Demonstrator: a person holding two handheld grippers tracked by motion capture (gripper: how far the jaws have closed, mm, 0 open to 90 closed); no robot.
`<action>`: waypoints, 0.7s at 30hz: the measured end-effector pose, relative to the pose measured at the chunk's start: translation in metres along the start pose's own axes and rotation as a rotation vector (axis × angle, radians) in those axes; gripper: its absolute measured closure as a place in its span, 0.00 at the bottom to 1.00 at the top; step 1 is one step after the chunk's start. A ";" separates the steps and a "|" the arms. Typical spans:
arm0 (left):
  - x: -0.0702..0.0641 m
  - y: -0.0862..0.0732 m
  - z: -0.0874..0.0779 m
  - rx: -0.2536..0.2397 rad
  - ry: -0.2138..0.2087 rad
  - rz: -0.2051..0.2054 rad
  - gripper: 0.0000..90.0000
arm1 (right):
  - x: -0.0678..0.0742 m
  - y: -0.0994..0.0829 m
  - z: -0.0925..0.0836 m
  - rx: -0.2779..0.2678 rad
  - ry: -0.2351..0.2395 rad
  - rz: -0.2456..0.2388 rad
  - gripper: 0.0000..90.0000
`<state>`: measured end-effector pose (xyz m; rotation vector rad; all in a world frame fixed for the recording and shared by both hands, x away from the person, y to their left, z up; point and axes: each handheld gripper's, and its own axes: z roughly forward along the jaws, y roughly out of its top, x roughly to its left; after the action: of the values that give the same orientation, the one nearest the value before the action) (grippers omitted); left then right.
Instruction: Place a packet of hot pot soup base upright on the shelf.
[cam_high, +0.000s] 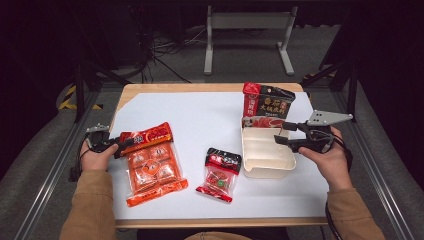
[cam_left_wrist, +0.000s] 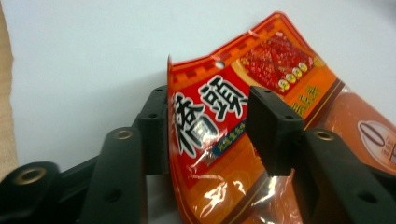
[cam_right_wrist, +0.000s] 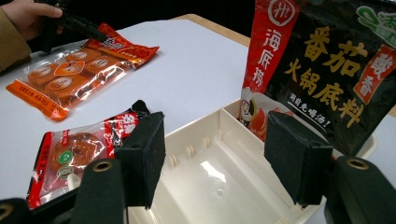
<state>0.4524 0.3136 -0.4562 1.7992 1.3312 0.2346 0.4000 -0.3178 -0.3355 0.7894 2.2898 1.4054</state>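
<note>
The orange plastic packet of square snack cakes lies flat at the desk's left, its red header lifted between the left gripper's jaws; to lift it cleanly, bite deep on that header, not the crinkly film; the left gripper is half closed, one pad seemingly touching the header, the other just off it; the right gripper hangs open over the cream plastic tray, holding nothing.
</note>
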 end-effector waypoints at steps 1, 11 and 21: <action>0.001 0.000 0.000 0.007 0.007 0.007 0.64 | 0.000 0.000 0.000 0.000 0.001 -0.002 0.43; 0.003 -0.003 -0.005 -0.024 -0.079 -0.017 0.85 | 0.000 0.000 0.003 0.007 -0.013 -0.023 0.44; -0.010 -0.002 0.009 0.074 -0.042 0.075 0.93 | 0.001 0.000 0.005 0.010 -0.004 -0.026 0.44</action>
<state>0.4519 0.3009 -0.4601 1.9076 1.2587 0.1890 0.4020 -0.3135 -0.3375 0.7613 2.2977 1.3811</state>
